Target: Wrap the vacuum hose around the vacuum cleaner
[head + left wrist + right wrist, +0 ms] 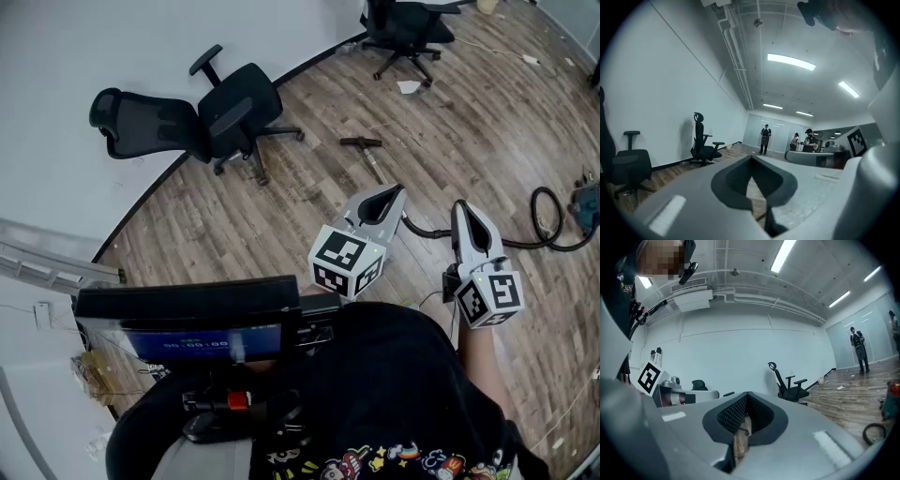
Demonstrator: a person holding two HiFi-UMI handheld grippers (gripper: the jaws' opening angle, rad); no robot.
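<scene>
The black vacuum hose (548, 221) lies on the wood floor at the right, looped, with one end running back behind my grippers. It also shows as a dark loop (873, 432) low at the right of the right gripper view. A blue vacuum body (589, 206) is cut off by the right edge. My left gripper (397, 191) and right gripper (461, 205) are held side by side in the air above the floor, both pointing away from me. Each has its jaws shut with nothing between them, as seen at the left gripper (751, 158) and the right gripper (746, 393).
A T-shaped floor tool (362, 144) lies ahead of the grippers. A toppled black office chair (202, 117) sits by the curved white wall; another chair (405, 28) stands at the top. A white scrap (409, 87) is on the floor. Several people (764, 137) stand far off.
</scene>
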